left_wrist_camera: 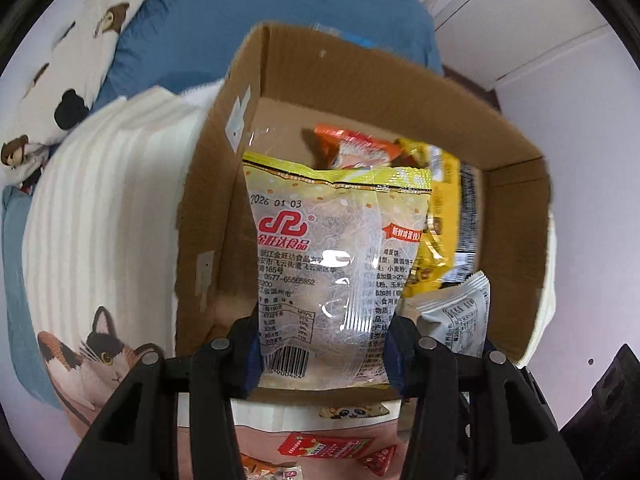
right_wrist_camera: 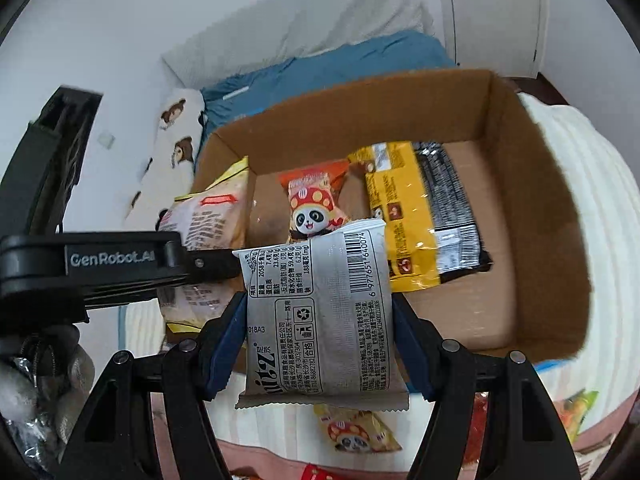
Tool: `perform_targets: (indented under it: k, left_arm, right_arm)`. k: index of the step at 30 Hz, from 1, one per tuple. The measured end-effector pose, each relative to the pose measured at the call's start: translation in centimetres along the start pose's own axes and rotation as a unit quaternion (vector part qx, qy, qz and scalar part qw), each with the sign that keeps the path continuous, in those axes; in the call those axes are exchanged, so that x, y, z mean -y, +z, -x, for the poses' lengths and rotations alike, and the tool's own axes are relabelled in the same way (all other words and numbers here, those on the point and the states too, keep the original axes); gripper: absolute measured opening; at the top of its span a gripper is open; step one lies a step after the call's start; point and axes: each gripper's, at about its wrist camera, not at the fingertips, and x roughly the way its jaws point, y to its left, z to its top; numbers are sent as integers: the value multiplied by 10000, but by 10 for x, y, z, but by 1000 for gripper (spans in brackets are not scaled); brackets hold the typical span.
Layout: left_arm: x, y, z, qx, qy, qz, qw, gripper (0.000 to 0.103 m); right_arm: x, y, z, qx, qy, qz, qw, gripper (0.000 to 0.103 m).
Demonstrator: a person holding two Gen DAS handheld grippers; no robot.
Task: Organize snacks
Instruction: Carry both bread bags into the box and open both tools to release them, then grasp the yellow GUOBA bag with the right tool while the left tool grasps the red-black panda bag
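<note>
Above the open brown cardboard box (right_wrist_camera: 532, 208), a clear yellow-topped plastic packet (left_wrist_camera: 332, 264) is clamped in the left gripper (left_wrist_camera: 324, 344) and a grey foil packet (right_wrist_camera: 320, 312) in the right gripper (right_wrist_camera: 320, 340). With 2 packets crowded together, a collision or a drop outside the near wall could result.

A home bedroom: a bed with a blue duvet (left_wrist_camera: 240, 32), a bear-print pillow (left_wrist_camera: 80, 36) and a cat-print blanket (left_wrist_camera: 96, 240), beside a white wardrobe door (left_wrist_camera: 516, 12).
</note>
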Motion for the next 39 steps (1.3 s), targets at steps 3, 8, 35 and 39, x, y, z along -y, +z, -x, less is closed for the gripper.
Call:
perform_targets:
  k: [3,8,35,39]
  left_arm:
    - [-4,4,-17,-154,141,0,9998,45]
    - [-15,4,-41,-545,152,133,9983,46]
    - [0,-65,70,1496,704,-335,9857,89]
    - [-8,-92,90,1771,567,-150,9824,89]
  right_arm:
    - [-1,2,-22,-126,-68,23,9999,72]
    - [4,5,-56,-366,-72,0,9993,73]
    - [29,4,25,-34,-646,177,9978,99]
    - [27,-5,56,180,-454,162,9987,99]
